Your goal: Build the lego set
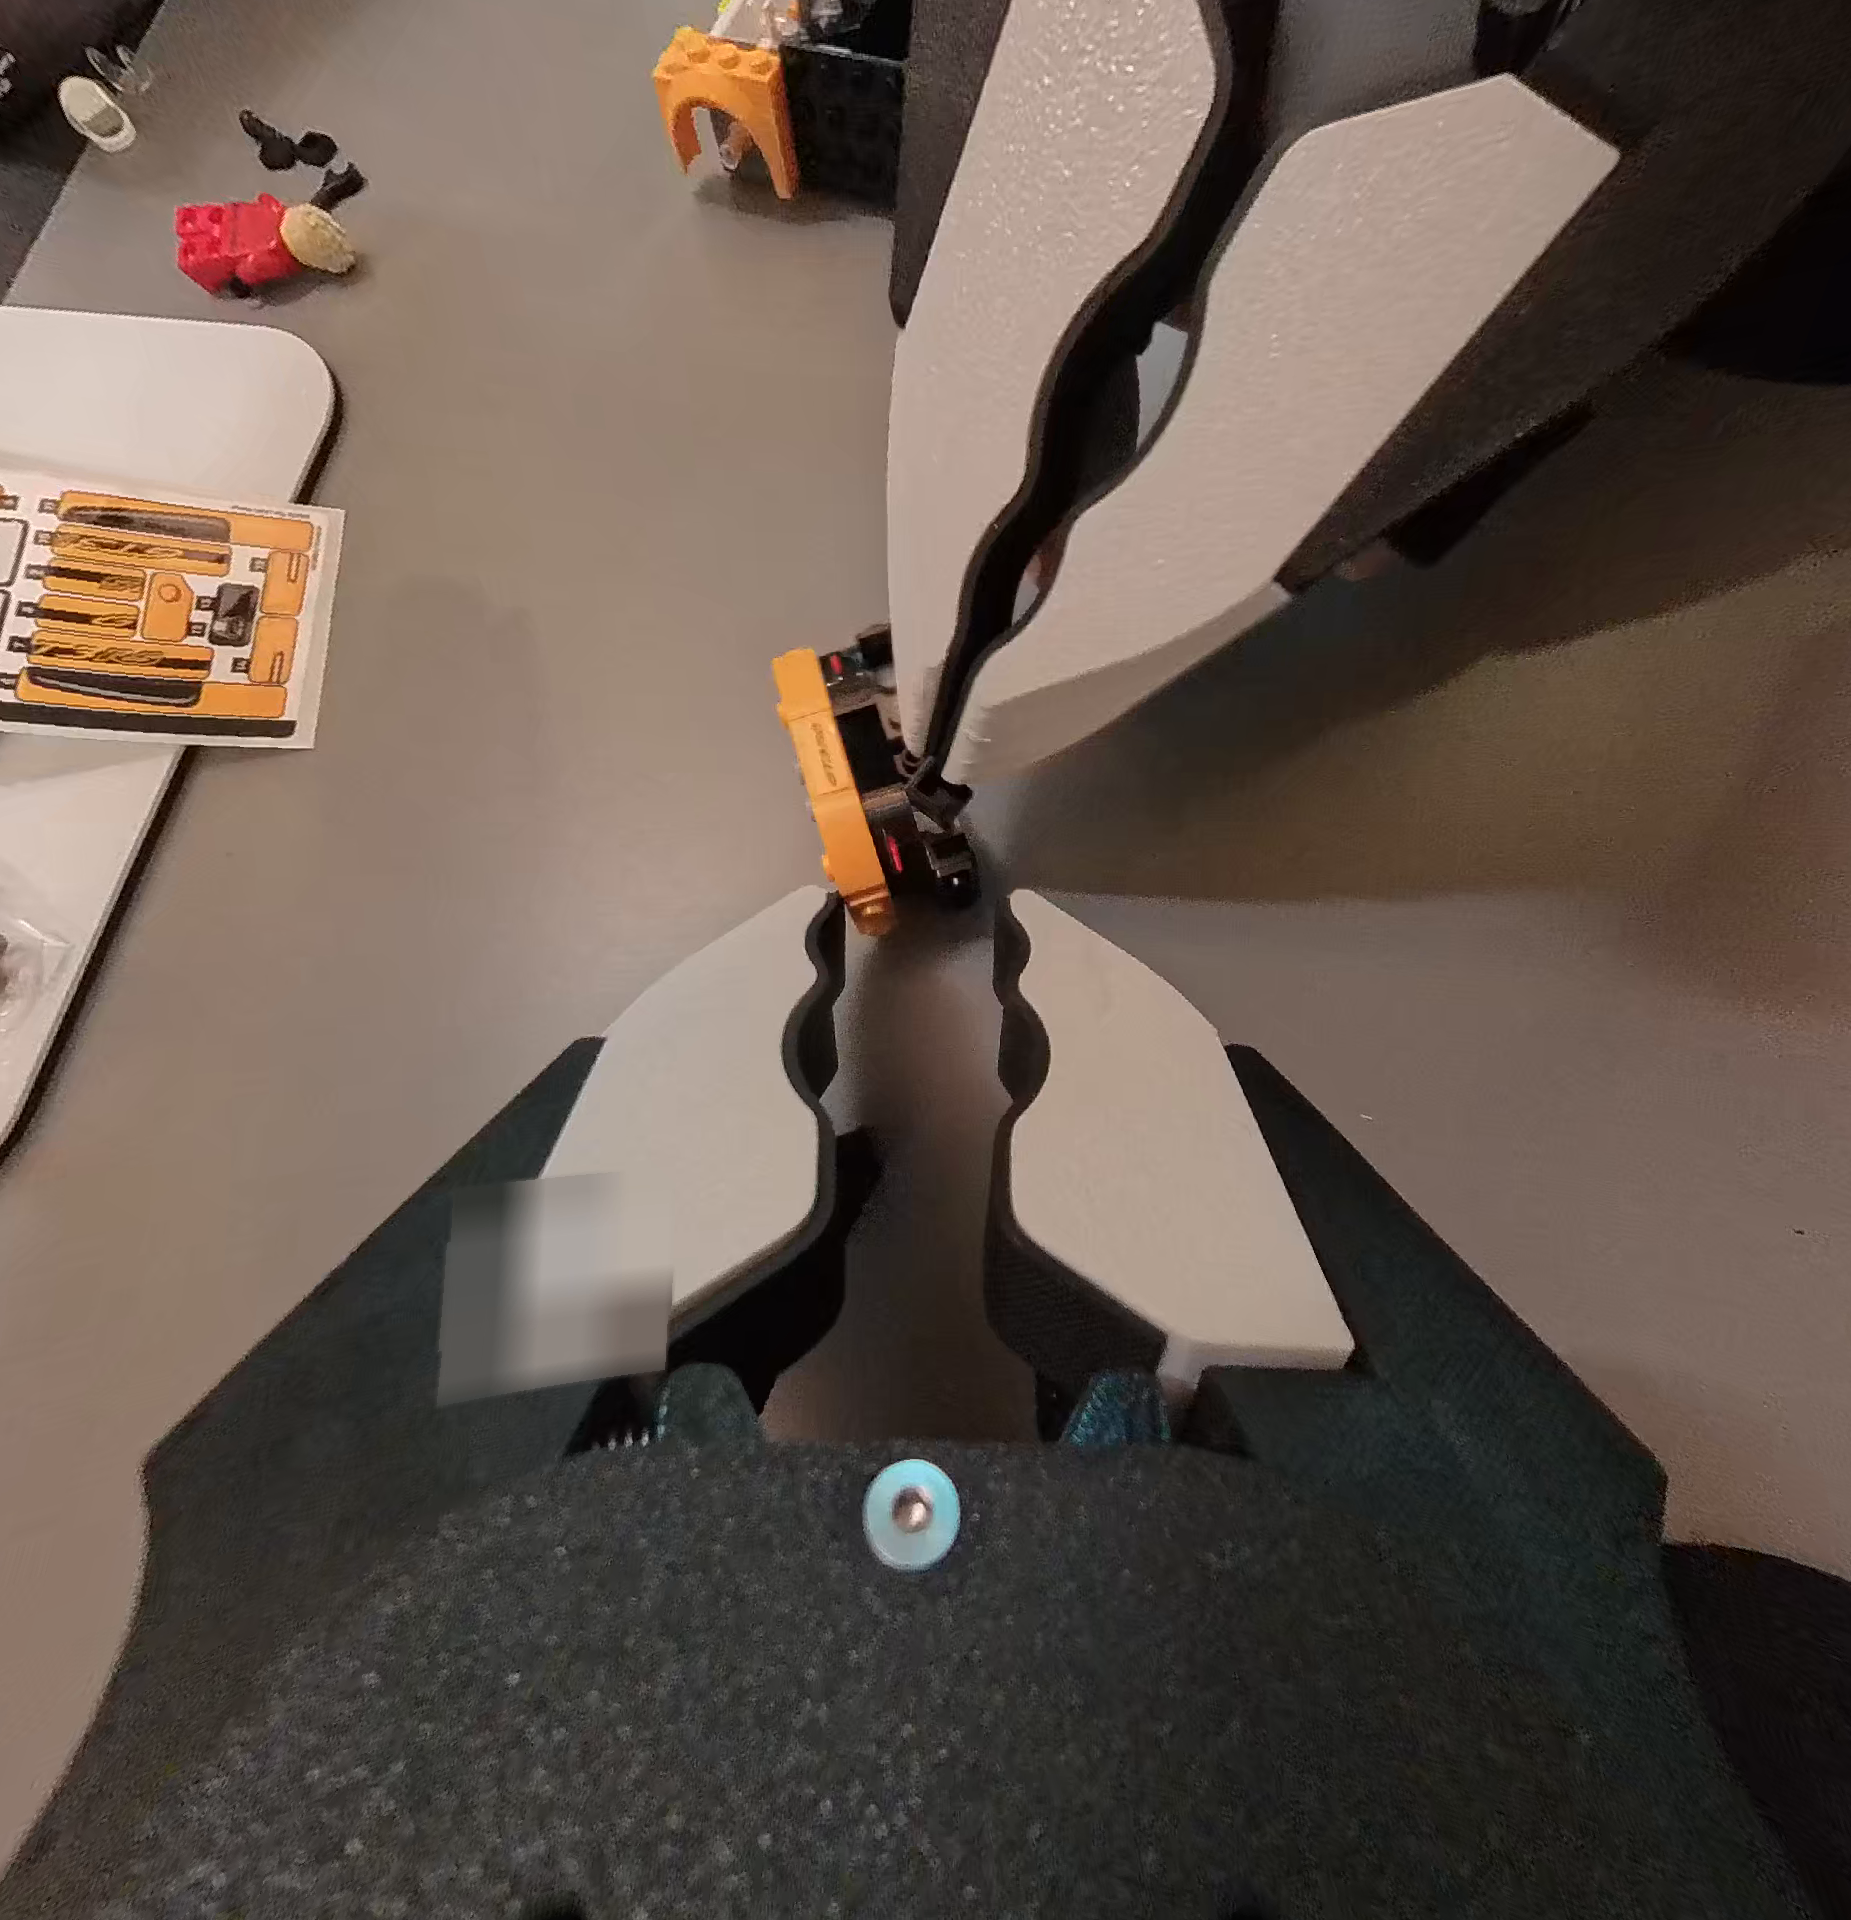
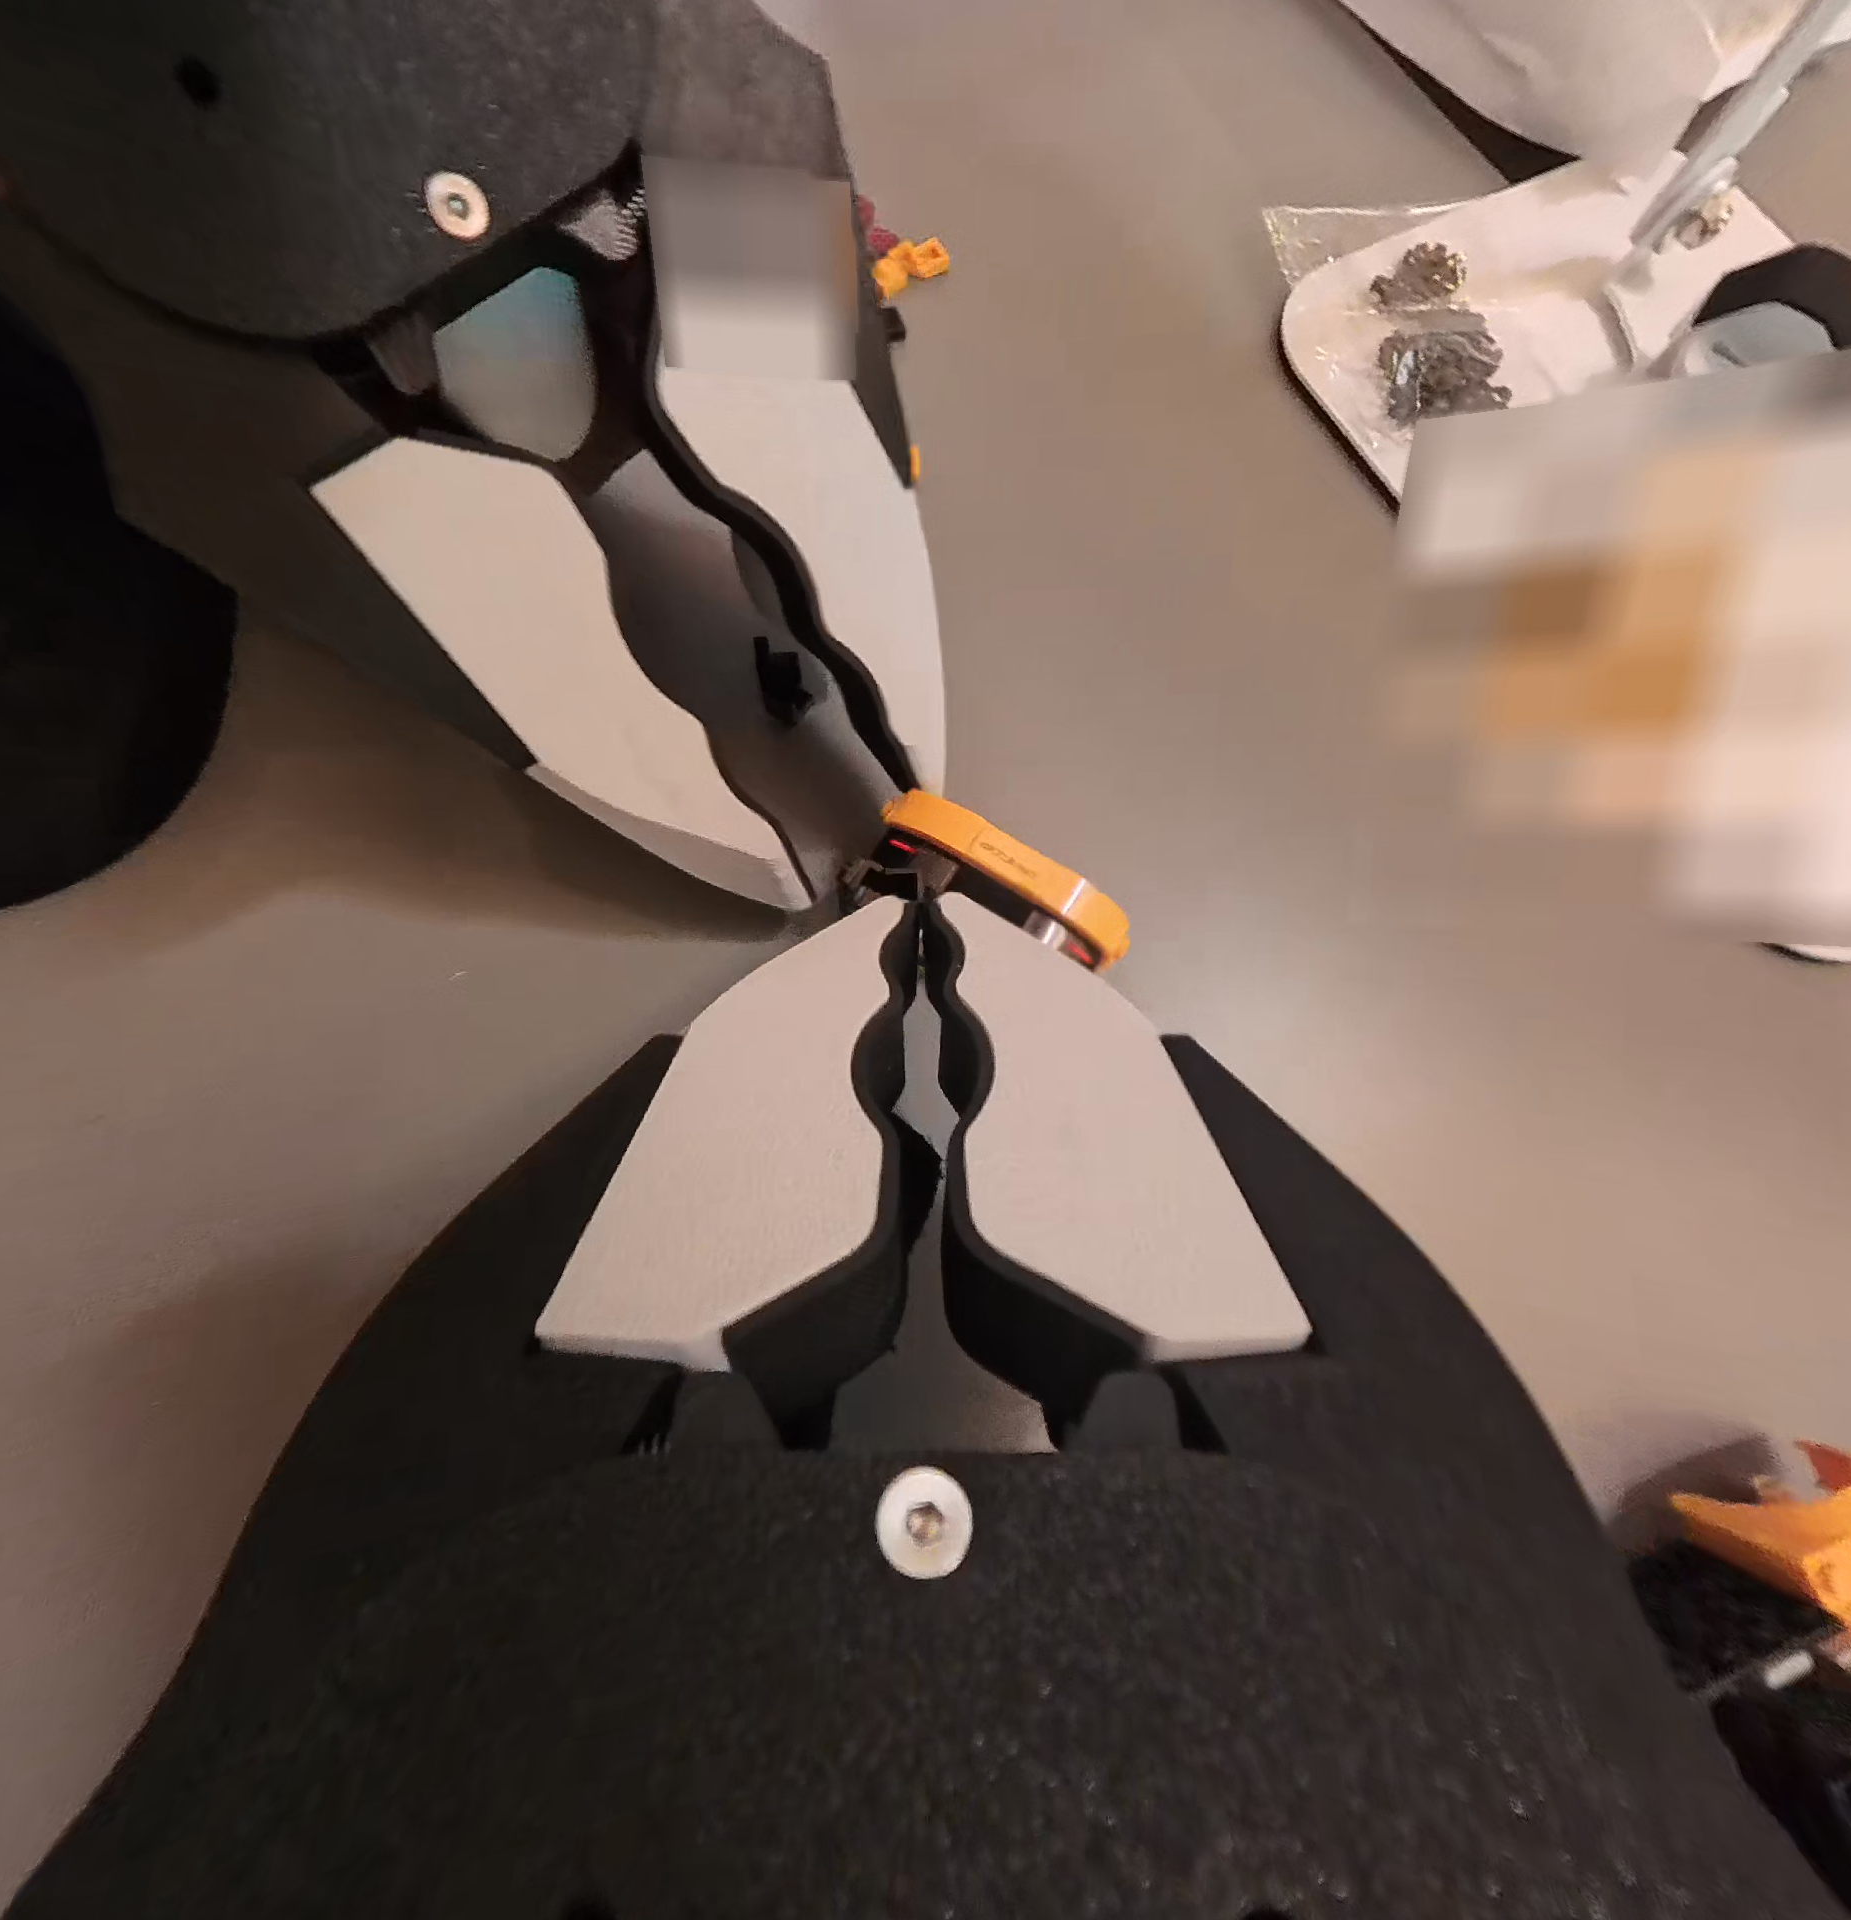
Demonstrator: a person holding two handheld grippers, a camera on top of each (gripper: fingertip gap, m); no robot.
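The right gripper point(image 2: 919, 914) was pinched on a small black piece at the orange-and-black sub-assembly point(image 1: 859, 790); the left gripper point(image 1: 916, 914), jaws apart, sat just below it on the grey table point(image 1: 588, 416). The step seemed to be seating that piece; next called for bracing, then pressing. Beyond: one sticker sheet point(image 1: 142, 613), one red minifigure point(image 1: 240, 239), one larger orange build point(image 1: 786, 104).

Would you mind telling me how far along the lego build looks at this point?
Done: a small orange-and-black sub-assembly exists, and a larger orange-and-black section stands farther back on the table. In hand: the right tool pinches the sub-assembly's black end while the open left tool sits at its orange end. Left: joining them, the red minifigure, loose black bits and the sticker sheet.
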